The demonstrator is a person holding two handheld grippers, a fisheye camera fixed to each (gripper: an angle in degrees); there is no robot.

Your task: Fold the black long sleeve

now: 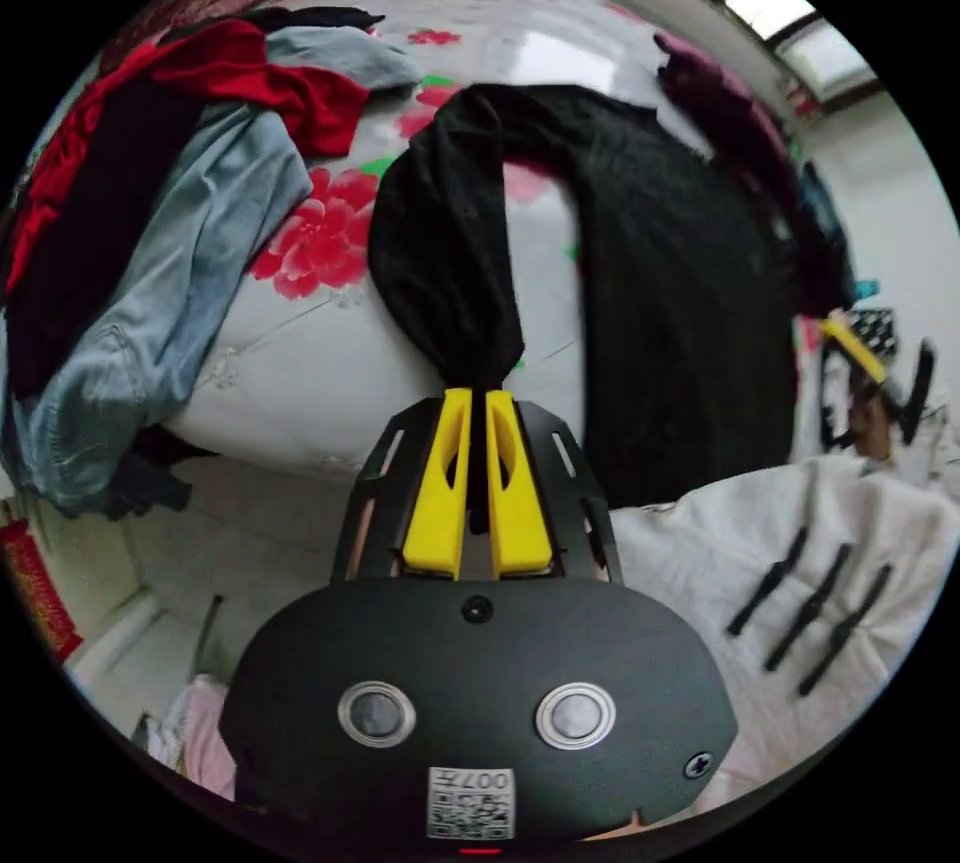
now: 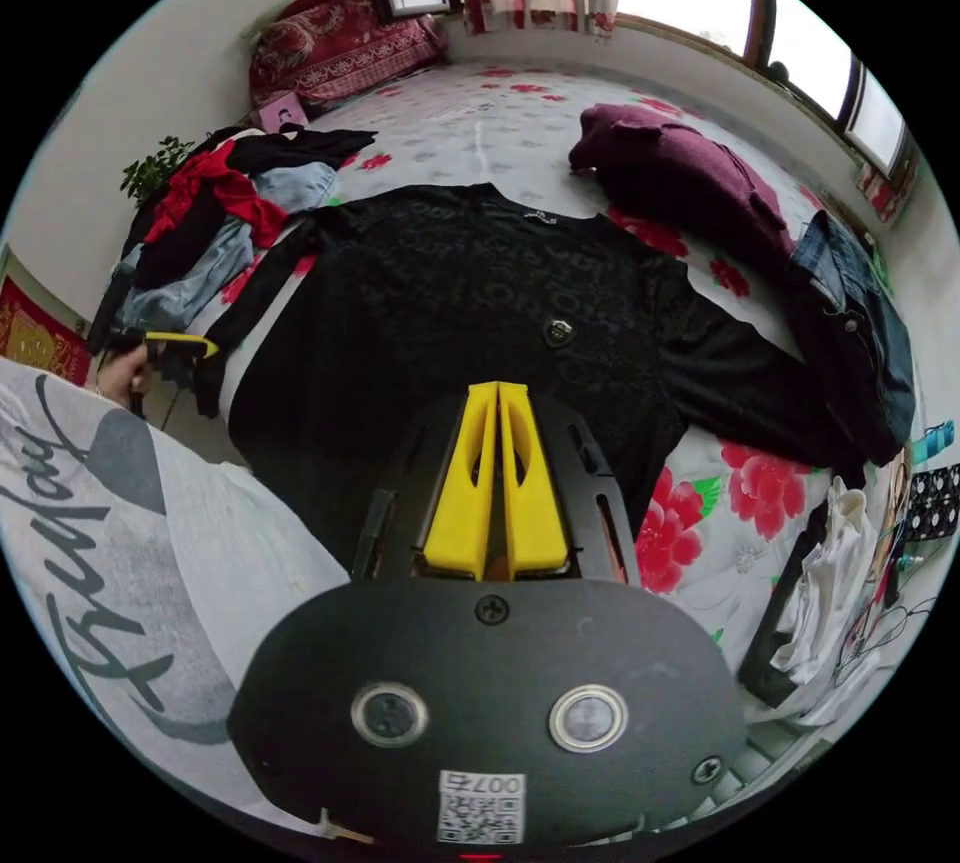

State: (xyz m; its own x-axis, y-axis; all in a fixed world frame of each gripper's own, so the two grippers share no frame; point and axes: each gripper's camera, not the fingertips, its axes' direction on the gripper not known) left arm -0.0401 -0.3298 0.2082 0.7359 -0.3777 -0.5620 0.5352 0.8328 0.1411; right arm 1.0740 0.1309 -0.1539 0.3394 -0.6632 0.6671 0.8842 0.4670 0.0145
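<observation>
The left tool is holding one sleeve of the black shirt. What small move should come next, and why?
Probably carry the sleeve inward and lay it across the black long sleeve. The left tool is shut on the cuff, and the body lies flat on the bed; the right tool is shut and holds nothing.
</observation>
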